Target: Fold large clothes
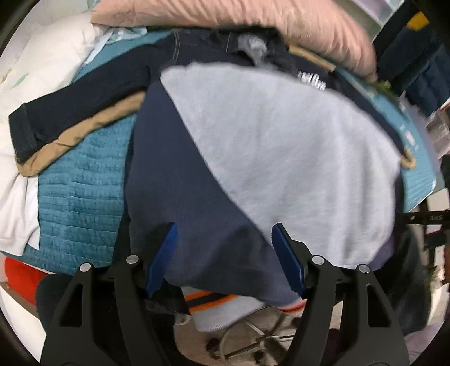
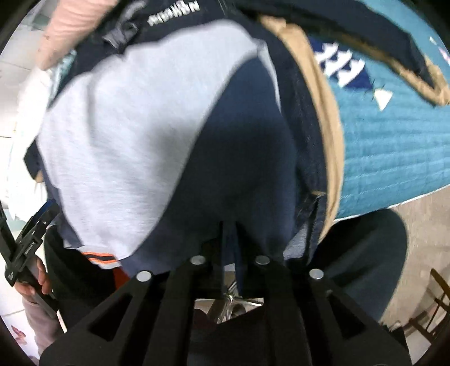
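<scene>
**A:** So what was on the bed? I only caught the end.

**B:** Biggest thing was the teal quilt [image 1: 81,183] covering the bed, with a pink blanket [image 1: 281,25] bunched along the far side and some white bedding [image 1: 42,78] off to one side. On top of that was a pile of clothes. The one being folded was a big navy and grey sweatshirt [image 1: 253,135], spread over the near edge of the bed and hanging off it a bit, with its orange-striped hem [image 1: 213,301] dangling toward the floor. Under and behind it lay a dark jacket with tan lining [image 1: 84,124].

**A:** And the grippers?

**B:** The left gripper [image 1: 225,253] was hovering right over the navy part of the sweatshirt, pointing steeply down. Its blue pads [image 1: 166,259] were spread wide, one on each side of the cloth, and as far as I could see neither was pressing on it. So nothing held there.

**A:** The right one?

**B:** The right gripper [image 2: 229,239] was at the navy edge of the same sweatshirt [image 2: 242,157], near the corner of the bed. Its fingers were close together with only a narrow gap, and a fold of the navy fabric ran down between them. The tips were buried in cloth, so I honestly couldn't tell if they were really pinching it or had let go.

**A:** Anything smaller?

**B:** A chrome chair base [image 1: 253,335] on the floor underneath, plus the person's hand [image 2: 42,278] on the left gripper's handle.
</scene>
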The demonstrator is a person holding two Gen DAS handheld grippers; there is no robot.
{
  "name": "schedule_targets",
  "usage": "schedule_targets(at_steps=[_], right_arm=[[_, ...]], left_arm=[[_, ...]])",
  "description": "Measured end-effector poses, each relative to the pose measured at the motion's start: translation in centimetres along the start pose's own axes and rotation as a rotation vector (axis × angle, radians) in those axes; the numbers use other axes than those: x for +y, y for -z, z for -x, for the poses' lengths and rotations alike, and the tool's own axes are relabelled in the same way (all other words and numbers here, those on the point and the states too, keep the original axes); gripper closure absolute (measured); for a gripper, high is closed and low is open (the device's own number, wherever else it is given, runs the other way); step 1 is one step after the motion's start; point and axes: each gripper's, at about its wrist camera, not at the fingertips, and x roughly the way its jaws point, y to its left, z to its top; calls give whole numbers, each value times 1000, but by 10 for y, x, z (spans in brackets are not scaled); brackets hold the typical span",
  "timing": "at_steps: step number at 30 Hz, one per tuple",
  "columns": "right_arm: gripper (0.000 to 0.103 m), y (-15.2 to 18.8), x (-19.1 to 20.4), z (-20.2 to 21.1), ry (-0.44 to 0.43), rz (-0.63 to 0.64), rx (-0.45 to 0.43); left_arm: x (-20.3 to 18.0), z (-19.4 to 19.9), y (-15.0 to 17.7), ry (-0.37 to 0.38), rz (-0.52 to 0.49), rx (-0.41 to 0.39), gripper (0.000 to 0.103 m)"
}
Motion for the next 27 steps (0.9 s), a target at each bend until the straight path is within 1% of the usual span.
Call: schedule_targets(at_steps=[1, 2, 3, 4, 5, 7, 8, 9, 11, 12, 13, 14, 16, 17, 18, 19, 20, 21, 22, 23, 24, 25, 26, 27], right_arm=[[77, -1, -1, 8, -10, 7, -23], [56, -3, -1, 18, -15, 11, -48], [41, -5, -2, 28, -13, 11, -79], [40, -11, -4, 41, -11, 9, -130], [39, -14, -5, 49, -16, 12, -154], [35, -25, -9, 65, -51, 24, -199], [30, -32, -12, 70, -53, 22, -216], [30, -42, -14, 75, -45, 20, -235], [30, -61, -22, 80, -32, 29, -243], [30, -69, -20, 80, -14, 26, -243], [30, -78, -17, 81, 13, 15, -246], [30, -83, -16, 80, 22, 9, -248], [30, -85, -16, 80, -4, 12, -247], [30, -82, -18, 79, -14, 14, -244], [30, -81, -17, 76, -19, 13, -236], [30, -79, -18, 75, -23, 13, -228], [30, -79, -17, 69, -29, 10, -218], [30, -77, -17, 66, -33, 5, -210], [30, -75, -18, 63, -31, -1, -200], [30, -74, -19, 61, -28, -6, -192], [30, -72, -22, 57, -29, -15, -183], [30, -72, -24, 55, -30, -23, -178], [30, -71, -26, 52, -29, -32, -172], [30, -71, -28, 51, -27, -37, -167]], left_arm=[[-1, 10, -4, 11, 7, -19, 28], [-2, 17, -7, 12, 7, -34, 26], [-6, 28, -14, 12, 0, -61, 25], [-11, 35, -21, 15, -11, -82, 25], [-16, 42, -26, 21, -21, -100, 22], [-32, 54, -42, 56, -38, -144, 17], [-40, 55, -48, 75, -46, -159, 17], [-51, 56, -56, 97, -54, -171, 17], [-71, 53, -70, 126, -64, -178, 17], [-81, 50, -78, 129, -64, -181, 17], [-87, 47, -83, 127, -59, -188, 17], [-96, 45, -93, 133, -35, -207, 17], [-107, 41, -107, 152, 11, -233, 17], [-114, 35, -116, 163, 33, -246, 17], [-120, 27, -122, 157, 40, -245, 18], [-129, 9, -129, 126, 39, -211, 22], [-135, -4, -133, 107, 28, -187, 41], [-140, -21, -133, 77, 12, -152, 51], [-146, -46, -131, 35, -6, -89, 73], [-146, -62, -128, 20, -13, -48, 93], [-145, -83, -122, 3, -10, -7, 95], [-142, -94, -116, -26, -5, 8, 98], [-140, -112, -109, -64, -10, 30, 98], [-137, -125, -104, -86, -14, 46, 99]])
